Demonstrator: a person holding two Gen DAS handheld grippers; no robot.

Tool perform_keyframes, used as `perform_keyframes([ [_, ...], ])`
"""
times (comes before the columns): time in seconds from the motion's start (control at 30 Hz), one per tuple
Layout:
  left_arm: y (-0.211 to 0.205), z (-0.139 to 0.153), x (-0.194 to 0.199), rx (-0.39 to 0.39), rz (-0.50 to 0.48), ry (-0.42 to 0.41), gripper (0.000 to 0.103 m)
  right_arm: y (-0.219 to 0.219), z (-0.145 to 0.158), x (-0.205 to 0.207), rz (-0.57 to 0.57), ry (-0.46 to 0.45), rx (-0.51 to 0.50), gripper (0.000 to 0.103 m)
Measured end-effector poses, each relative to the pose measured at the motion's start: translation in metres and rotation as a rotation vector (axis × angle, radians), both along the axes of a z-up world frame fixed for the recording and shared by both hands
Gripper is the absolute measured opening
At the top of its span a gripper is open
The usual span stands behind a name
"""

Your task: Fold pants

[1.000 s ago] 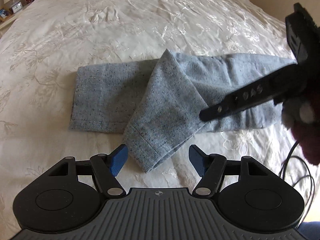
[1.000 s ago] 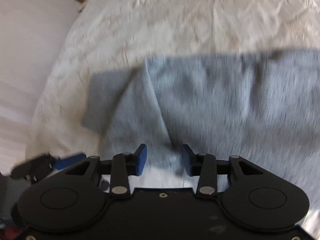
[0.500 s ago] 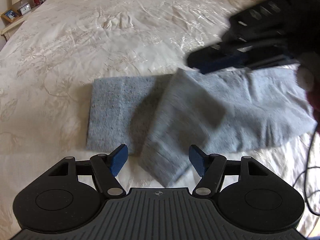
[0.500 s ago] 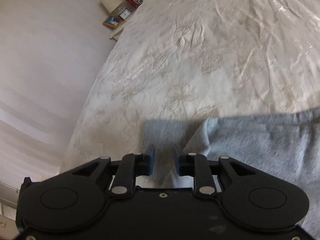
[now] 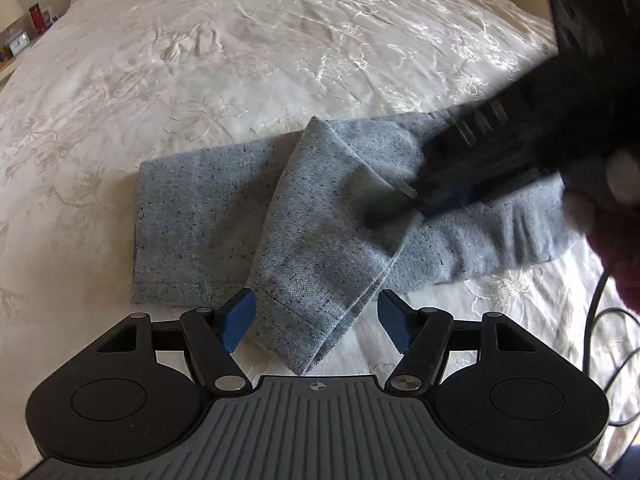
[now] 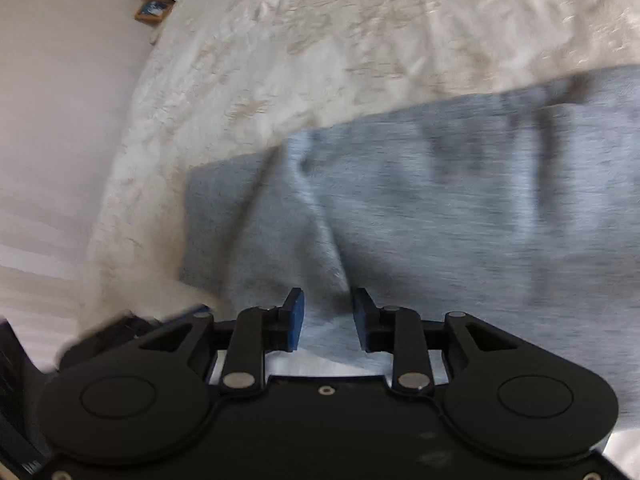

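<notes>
— Right gripper, jaws just widened a little, hovered low over the pants, cloth between pads, no pinch seen.
— Left gripper?
— Stood half open, empty, just short of the skewed leg's hem.
— Pants?
— Lay lengthwise across the bedspread; grey, speckled, one leg crossing askew.

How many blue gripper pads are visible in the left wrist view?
3: two on the left gripper at the bottom, flanking the pants hem, and one on the right gripper above the pants. Its second pad may be hidden by blur.
</notes>
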State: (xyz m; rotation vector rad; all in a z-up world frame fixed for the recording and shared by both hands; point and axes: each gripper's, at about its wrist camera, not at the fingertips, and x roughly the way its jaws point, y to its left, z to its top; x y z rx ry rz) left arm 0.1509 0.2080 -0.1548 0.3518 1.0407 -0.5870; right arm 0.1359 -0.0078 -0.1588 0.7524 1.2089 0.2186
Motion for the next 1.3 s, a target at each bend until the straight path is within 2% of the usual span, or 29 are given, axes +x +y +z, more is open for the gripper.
perform_keyframes([
  [0.17,-0.004,0.000,0.010,0.019,0.019,-0.037,0.066,0.027,0.023,0.029,0.044,-0.092,0.101,0.030],
  [0.27,-0.004,-0.002,0.023,0.023,0.054,-0.044,0.066,0.035,0.028,0.042,0.050,-0.122,0.127,0.030],
  [0.43,0.000,-0.006,0.044,0.025,0.112,-0.036,0.066,0.032,0.035,0.049,0.040,-0.145,0.107,0.030],
  [0.5,0.001,-0.006,0.052,0.051,0.130,-0.059,0.066,0.016,0.039,0.042,0.021,-0.151,0.082,0.031],
  [0.57,0.005,-0.004,0.061,0.076,0.145,-0.087,0.066,-0.003,0.042,0.032,-0.008,-0.150,0.040,0.032],
  [0.63,0.011,-0.002,0.070,0.089,0.172,-0.102,0.066,-0.024,0.046,0.021,-0.034,-0.148,-0.032,0.037],
  [0.73,0.025,0.002,0.086,0.121,0.232,-0.128,0.066,-0.057,0.051,0.000,-0.054,-0.141,-0.186,0.038],
  [0.8,0.036,0.005,0.095,0.113,0.260,-0.118,0.066,-0.075,0.051,-0.010,-0.047,-0.132,-0.302,0.039],
  [0.83,0.039,0.006,0.097,0.110,0.273,-0.114,0.066,-0.083,0.051,-0.013,-0.035,-0.132,-0.359,0.040],
  [0.93,0.042,0.011,0.096,0.083,0.263,-0.098,0.066,-0.097,0.047,-0.017,0.059,-0.161,-0.616,0.043],
  [1.0,0.042,0.013,0.092,0.045,0.243,-0.075,0.066,-0.105,0.040,-0.014,0.146,-0.165,-0.715,0.043],
  [1.1,0.037,0.010,0.080,-0.003,0.234,-0.028,0.066,-0.116,0.029,-0.008,0.284,-0.169,-0.761,0.044],
  [1.3,0.032,0.003,0.060,-0.052,0.209,0.055,0.066,-0.107,0.002,0.012,0.556,-0.180,-0.735,0.049],
])
